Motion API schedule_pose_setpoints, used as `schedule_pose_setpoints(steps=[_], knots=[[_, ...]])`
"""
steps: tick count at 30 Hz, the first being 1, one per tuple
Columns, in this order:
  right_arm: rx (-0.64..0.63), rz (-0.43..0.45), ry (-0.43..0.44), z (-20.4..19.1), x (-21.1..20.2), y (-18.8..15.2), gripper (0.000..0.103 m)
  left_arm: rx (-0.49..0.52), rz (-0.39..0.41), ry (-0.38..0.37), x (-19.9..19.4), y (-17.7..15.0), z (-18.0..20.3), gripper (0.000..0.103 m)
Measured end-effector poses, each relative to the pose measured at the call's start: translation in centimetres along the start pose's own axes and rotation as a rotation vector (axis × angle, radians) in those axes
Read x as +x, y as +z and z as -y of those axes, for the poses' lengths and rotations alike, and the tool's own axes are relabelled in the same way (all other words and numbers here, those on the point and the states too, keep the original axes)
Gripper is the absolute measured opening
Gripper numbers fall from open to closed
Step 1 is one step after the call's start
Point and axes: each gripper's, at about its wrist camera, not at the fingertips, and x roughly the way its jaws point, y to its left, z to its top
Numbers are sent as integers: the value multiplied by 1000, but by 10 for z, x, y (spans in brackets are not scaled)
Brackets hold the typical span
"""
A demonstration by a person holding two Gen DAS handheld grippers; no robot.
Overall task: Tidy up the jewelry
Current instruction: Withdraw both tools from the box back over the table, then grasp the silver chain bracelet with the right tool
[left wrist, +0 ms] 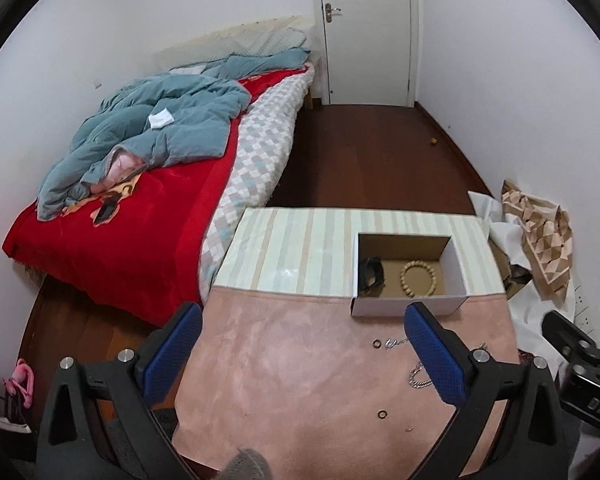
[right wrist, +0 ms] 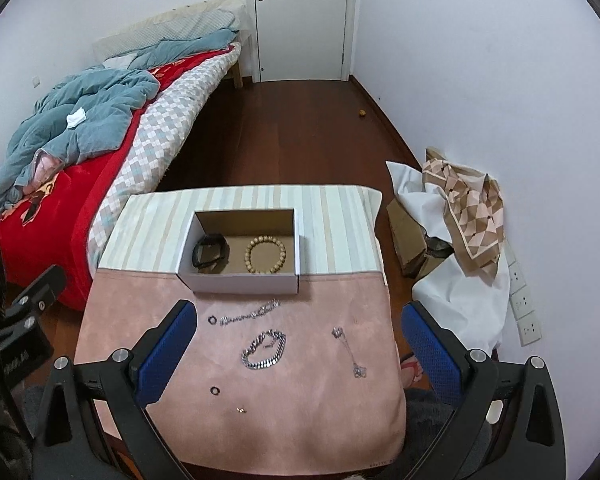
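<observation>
A white cardboard box (right wrist: 242,282) (left wrist: 408,305) stands at the far edge of the pink mat (right wrist: 300,400). It holds a beaded bracelet (right wrist: 265,255) (left wrist: 418,279) and a black band (right wrist: 210,255) (left wrist: 371,275). On the mat lie a silver chain bracelet (right wrist: 263,350), a thin silver chain (right wrist: 250,314), a pendant necklace (right wrist: 350,350), two dark rings (right wrist: 213,320) (right wrist: 215,391) and a small earring (right wrist: 241,410). My right gripper (right wrist: 300,344) is open above the jewelry. My left gripper (left wrist: 304,348) is open over the mat's left part.
A bed (left wrist: 140,208) with a red cover and a blue quilt stands to the left. A striped cloth (right wrist: 332,224) covers the table's far half. A cardboard box, white sheet and patterned cloth (right wrist: 468,208) lie on the floor at right. A closed door (right wrist: 300,20) is far ahead.
</observation>
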Motion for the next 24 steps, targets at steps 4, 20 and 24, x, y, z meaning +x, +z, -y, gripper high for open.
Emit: schedule_pose_setpoints(steps=[4, 20, 24], knots=[[32, -48, 17, 13, 26, -28, 103, 28, -64, 24, 31, -31, 7, 103], [163, -353, 158, 46, 165, -121, 51, 145, -371, 81, 153, -140, 44, 103], [164, -359, 182, 30, 194, -111, 50, 125, -379, 114, 170, -134, 37, 103]])
